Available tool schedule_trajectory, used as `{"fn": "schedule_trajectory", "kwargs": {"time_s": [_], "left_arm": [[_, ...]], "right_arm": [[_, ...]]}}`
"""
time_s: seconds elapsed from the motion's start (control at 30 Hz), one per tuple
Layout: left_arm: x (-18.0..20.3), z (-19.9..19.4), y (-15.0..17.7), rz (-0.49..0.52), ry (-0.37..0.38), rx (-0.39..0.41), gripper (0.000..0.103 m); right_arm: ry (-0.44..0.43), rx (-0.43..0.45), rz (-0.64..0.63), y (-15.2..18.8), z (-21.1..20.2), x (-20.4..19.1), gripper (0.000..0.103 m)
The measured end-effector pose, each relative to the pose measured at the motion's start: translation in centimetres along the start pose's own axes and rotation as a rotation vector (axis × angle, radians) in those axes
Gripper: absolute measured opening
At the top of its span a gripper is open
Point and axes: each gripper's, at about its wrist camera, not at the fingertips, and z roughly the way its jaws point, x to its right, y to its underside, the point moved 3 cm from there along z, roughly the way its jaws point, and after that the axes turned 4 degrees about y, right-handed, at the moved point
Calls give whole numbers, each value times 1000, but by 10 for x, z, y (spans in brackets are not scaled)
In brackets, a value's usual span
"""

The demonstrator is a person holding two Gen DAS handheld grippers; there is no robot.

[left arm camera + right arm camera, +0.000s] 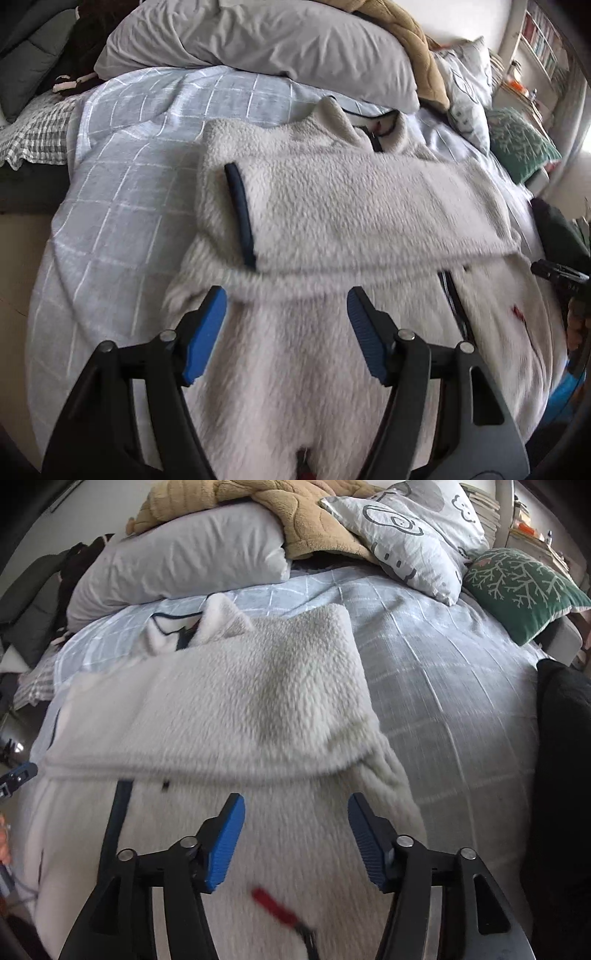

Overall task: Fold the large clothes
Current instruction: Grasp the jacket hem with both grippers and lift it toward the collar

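We note a bed with grid-patterned cover; no legible writing. White fleece jacket lies mid-bed, sleeves folded across. Left tool and right tool both released, hovering above it. Pillows crowd twelve o'clock.

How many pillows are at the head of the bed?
3: a plain grey pillow on the left, a cartoon-print pillow right of centre, and a green branch-pattern pillow at far right. The tan blanket may hide more.
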Motion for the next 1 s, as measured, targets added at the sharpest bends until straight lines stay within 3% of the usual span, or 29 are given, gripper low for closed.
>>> {"fn": "schedule_trajectory", "kwargs": {"time_s": [0.2,0.4,0.53,0.73,0.8,0.93,1.0], "left_arm": [[-15,-23,35,-39,59,-79,75],[-43,-28,85,-206,115,-260,76],[-56,-38,114,-315,205,-329,76],[-51,-52,155,-339,297,-421,75],[-47,-54,168,-354,342,-451,75],[-34,-60,185,-321,362,-461,75],[-25,-61,190,-291,376,-483,65]], "right_arm": [[-43,-53,-20,42,-20,23,76],[-60,-183,-10,92,-23,59,77],[-126,-304,68,129,-29,88,77],[-293,-376,212,161,-39,109,77],[-319,-393,204,167,-40,105,77],[-350,-468,160,185,-31,83,75],[-330,-479,118,192,-27,72,73]]}}
